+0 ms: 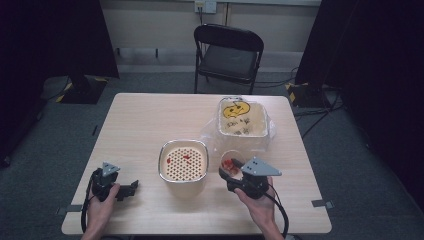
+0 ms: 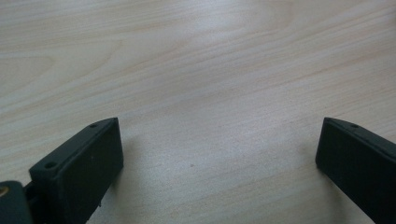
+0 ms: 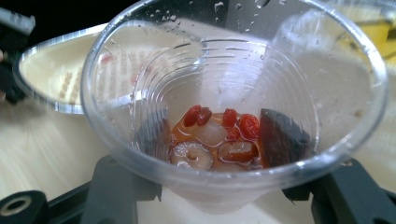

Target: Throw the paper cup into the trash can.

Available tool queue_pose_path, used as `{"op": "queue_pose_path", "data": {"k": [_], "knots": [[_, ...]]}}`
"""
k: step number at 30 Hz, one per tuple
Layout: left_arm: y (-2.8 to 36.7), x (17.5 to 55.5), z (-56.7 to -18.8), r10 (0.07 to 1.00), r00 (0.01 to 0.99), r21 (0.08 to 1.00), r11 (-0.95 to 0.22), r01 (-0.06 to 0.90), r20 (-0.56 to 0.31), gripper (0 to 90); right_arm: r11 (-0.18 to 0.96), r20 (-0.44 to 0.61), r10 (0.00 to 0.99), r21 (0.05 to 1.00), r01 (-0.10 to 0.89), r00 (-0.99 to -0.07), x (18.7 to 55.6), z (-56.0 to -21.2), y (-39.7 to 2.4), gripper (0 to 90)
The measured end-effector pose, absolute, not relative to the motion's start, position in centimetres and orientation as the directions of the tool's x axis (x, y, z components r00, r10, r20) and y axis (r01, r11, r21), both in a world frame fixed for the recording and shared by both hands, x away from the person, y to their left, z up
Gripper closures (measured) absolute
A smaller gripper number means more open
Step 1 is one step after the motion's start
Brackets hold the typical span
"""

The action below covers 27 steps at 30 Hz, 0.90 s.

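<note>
Near the table's (image 1: 150,120) front left corner, the left gripper (image 1: 131,188) rests with its jaws spread wide over bare wood. Toward the front right, the right gripper (image 1: 226,172) clamps a clear plastic cup (image 3: 233,93) holding red berries (image 3: 224,123) in liquid. Just beyond the centre sits a perforated strainer bowl (image 1: 183,160); a bagged container (image 1: 242,119) stands near the far right edge.

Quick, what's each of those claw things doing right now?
Left gripper: open, empty, over the bare wooden table.
Right gripper: shut on a clear plastic cup with red berries.
</note>
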<state>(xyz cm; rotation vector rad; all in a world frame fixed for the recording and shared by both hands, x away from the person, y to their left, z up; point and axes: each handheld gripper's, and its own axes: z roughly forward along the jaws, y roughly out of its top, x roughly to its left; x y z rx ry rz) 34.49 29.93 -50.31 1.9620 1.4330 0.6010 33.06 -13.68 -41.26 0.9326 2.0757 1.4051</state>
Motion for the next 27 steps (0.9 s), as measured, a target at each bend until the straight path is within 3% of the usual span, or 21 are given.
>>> {"op": "queue_pose_path", "data": {"k": [8,15,18,27], "knots": [[29.9,34.5,-50.3,0.952,0.305,0.715,-0.212,0.666,-0.002,0.3,0.254,-0.057,0.760,0.943,0.215,-0.647,33.8,-38.4,-12.5,45.0],[29.9,34.5,-50.3,0.952,0.305,0.715,-0.212,0.666,-0.002,0.3,0.348,-0.208,0.770,0.929,0.125,-0.603,35.6,-36.3,-10.6,45.6],[29.9,34.5,-50.3,0.952,0.305,0.715,-0.212,0.666,-0.002,0.3,0.430,-0.322,0.760,0.900,0.066,-0.564,36.7,-35.7,-9.3,46.0],[29.9,34.5,-50.3,0.952,0.305,0.715,-0.212,0.666,-0.002,0.3,0.524,-0.449,0.735,0.852,0.005,-0.508,38.0,-35.3,-7.3,46.6]]}}
